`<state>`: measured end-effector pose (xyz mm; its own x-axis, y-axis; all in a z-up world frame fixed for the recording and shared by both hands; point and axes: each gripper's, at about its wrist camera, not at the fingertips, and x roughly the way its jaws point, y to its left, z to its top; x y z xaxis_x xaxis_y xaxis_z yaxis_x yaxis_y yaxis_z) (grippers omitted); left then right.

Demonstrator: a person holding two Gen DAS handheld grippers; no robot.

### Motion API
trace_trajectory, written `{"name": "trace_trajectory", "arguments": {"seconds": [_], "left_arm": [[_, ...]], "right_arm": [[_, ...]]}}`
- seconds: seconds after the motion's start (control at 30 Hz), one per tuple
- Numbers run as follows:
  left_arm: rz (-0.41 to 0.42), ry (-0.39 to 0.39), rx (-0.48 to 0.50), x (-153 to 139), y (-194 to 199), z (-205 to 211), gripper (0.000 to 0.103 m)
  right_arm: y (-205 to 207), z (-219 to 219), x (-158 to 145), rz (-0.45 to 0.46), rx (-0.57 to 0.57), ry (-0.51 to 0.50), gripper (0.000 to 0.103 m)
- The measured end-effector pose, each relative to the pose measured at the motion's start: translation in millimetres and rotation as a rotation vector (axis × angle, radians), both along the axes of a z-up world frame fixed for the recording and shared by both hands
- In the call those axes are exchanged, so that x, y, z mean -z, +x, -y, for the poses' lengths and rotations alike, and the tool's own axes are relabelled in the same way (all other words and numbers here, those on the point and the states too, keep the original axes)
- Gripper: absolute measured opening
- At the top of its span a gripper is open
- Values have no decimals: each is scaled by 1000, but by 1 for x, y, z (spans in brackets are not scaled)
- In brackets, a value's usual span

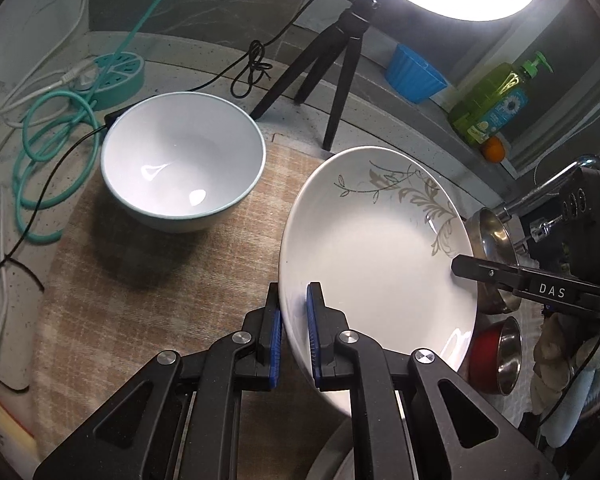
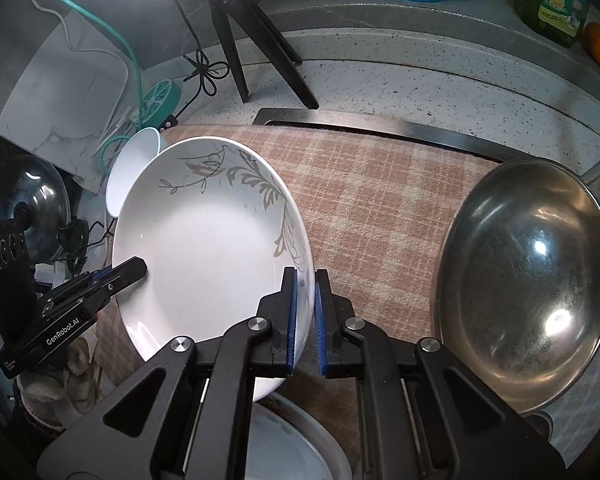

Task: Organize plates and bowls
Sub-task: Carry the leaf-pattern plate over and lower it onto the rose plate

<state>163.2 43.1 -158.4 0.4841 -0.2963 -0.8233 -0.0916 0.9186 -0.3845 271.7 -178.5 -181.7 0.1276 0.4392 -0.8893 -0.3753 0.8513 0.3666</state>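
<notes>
Left gripper [image 1: 293,308] pinches the near-left rim of a white plate [image 1: 364,256] w/ grey leaf print; right gripper [image 2: 305,304] pinches the opposite rim. Both sets of blue pads are pressed onto the rim, and the plate is tilted, lifted above a checked cloth [image 2: 380,216] on the bench. White bowl [image 1: 182,160] sits upright at the cloth's far-left corner. Steel pan [image 2: 528,276] is at the cloth's right edge.
</notes>
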Motion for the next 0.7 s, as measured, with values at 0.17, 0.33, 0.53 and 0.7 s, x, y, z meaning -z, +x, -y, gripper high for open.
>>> {"name": "trace_trajectory", "arguments": {"seconds": [0.17,0.33,0.53,0.7], "left_arm": [[16,2,38,-11,-7,12,10],[23,1,74,-18,-18,23,10],[4,1,126,-19,-37,33,10],[-3,1,153,-21,-53,40,10]], "right_arm": [[-15,18,-13,10,25,22,8],[-35,35,-23,15,43,36,8],[-66,53,-28,2,61,48,8],[-95,65,-26,-25,79,63,8]]}}
